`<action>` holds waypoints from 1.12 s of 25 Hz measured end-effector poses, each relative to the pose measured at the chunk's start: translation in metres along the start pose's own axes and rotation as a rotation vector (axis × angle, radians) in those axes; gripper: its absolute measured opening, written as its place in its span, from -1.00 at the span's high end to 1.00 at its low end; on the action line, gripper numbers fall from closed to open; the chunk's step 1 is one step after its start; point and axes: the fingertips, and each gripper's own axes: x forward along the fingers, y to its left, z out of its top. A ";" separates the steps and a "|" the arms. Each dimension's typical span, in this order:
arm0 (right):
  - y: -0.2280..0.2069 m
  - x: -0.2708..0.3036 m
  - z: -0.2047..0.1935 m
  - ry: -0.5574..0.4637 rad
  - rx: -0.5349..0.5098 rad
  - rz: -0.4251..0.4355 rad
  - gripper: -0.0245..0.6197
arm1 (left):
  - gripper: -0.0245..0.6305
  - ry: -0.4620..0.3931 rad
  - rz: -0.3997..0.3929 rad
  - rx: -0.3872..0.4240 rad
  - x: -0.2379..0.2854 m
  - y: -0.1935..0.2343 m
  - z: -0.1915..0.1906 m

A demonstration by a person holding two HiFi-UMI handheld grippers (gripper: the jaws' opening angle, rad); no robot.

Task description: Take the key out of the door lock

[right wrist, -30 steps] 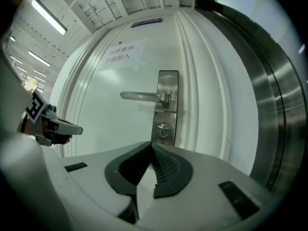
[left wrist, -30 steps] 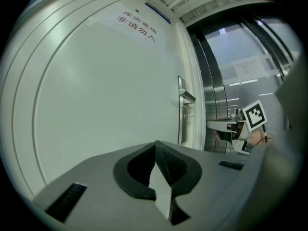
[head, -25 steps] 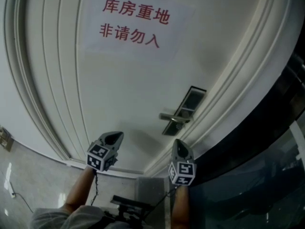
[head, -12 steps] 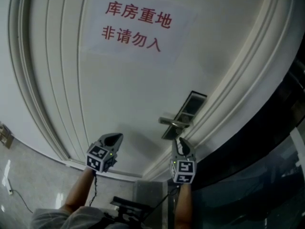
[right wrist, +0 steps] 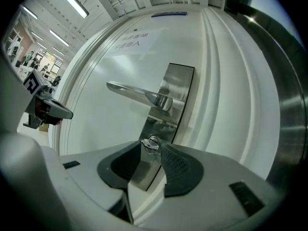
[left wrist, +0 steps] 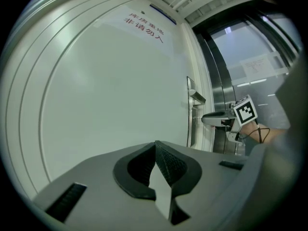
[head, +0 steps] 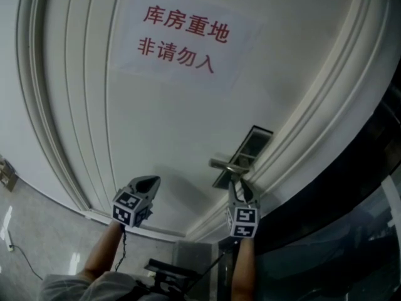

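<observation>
Moved up to door lock point(right wrist: 175, 90): right tool point(head: 238, 187), jaws just spread, straddling key point(right wrist: 152, 143) without pressing it; key not yet out; left tool point(left wrist: 155, 153) clenched, empty.

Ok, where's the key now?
In the right gripper view, the key sits in the lock plate under the handle, between the right gripper's just-opened jaws.
</observation>
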 end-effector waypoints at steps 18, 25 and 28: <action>0.005 0.013 0.004 0.023 -0.124 0.022 0.48 | 0.95 -0.007 0.021 -0.028 0.010 0.007 -0.002; 0.004 0.012 0.004 0.030 -0.157 0.017 0.55 | 0.95 -0.005 0.015 -0.034 0.012 0.005 -0.003; 0.005 0.012 0.003 0.037 -0.193 0.008 0.56 | 0.95 -0.003 0.014 -0.036 0.013 0.006 -0.004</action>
